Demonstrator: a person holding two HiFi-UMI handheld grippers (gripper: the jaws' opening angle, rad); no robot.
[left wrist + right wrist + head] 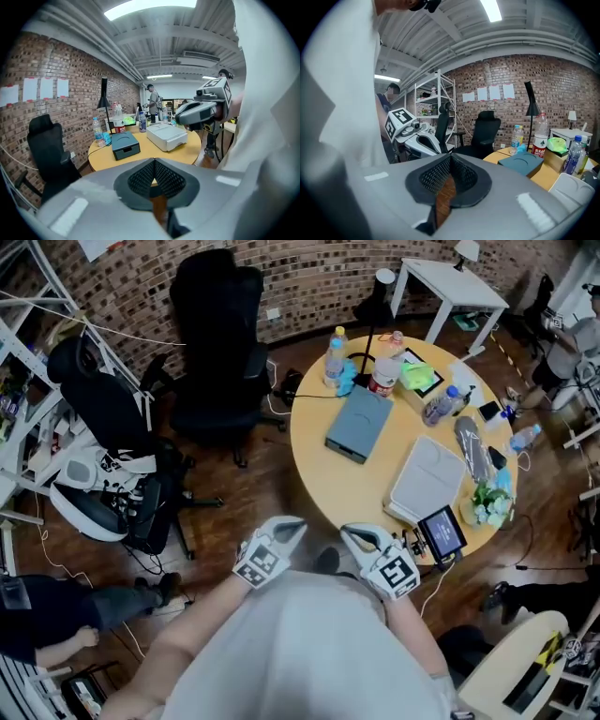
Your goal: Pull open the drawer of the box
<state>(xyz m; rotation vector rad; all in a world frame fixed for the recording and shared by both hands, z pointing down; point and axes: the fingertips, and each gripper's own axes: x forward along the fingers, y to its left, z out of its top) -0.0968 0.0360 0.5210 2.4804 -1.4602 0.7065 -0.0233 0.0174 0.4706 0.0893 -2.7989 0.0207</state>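
The left claw (pixel 154 163) and the right claw (pixel 449 159) both have their jaws pressed together with nothing between them. They are held close in front of the person (pixel 309 643), with their tips angled toward each other, just short of the near edge of the round surface (pixel 328 479). The blue-grey box (pixel 359 423) lies well apart from both, farther across the surface. Its drawer (pixel 126 151) is flush and closed. A white box (pixel 428 479) sits beside it, with bottles (pixel 335 357) behind.
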